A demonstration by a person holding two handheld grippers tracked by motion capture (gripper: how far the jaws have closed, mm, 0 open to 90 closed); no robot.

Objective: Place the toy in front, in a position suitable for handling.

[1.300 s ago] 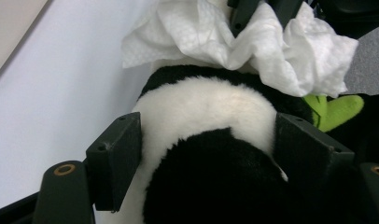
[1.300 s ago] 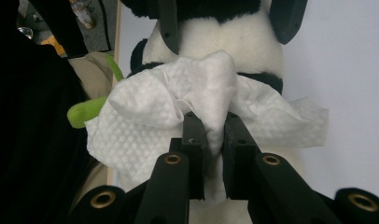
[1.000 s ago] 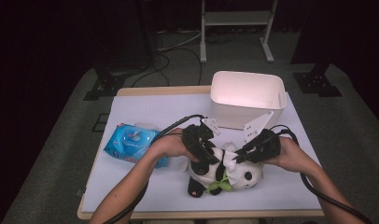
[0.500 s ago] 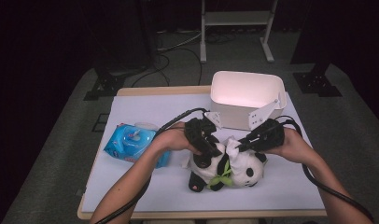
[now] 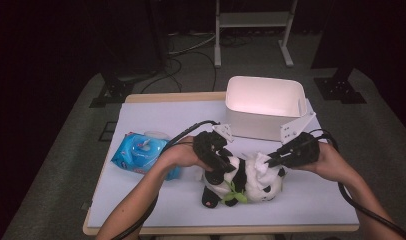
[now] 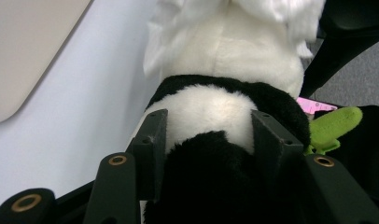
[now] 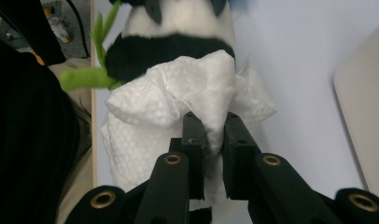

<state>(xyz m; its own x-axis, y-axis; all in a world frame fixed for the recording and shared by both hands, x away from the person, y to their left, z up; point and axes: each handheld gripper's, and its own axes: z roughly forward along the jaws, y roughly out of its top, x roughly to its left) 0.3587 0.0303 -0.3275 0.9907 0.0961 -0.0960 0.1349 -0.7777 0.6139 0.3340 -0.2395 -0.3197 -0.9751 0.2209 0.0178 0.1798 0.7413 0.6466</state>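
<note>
A black-and-white plush panda (image 5: pixel 236 175) lies on its side on the white table, with a green leaf at its front. My left gripper (image 5: pixel 218 172) is shut on its body. The left gripper view shows both pads (image 6: pixel 152 135) pressing the fur of the panda (image 6: pixel 225 51). These jaws have just been opening slightly, with the panda still between them. My right gripper (image 5: pixel 268 160) is shut on a crumpled white wipe (image 5: pixel 262 164) that rests on the panda's head. In the right gripper view, the wipe (image 7: pixel 178 98) bunches between the jaws of that gripper (image 7: pixel 211 123), over the panda (image 7: pixel 169 46).
A white plastic bin (image 5: pixel 266 97) stands behind the panda at the table's back right. A blue pack of wipes (image 5: pixel 141 152) lies to the left, beside my left forearm. The table's front edge (image 5: pixel 216 231) is near the panda's feet.
My right gripper has slid the wipe a little to the right across the panda's head. The left gripper stays in place on the panda's body.
</note>
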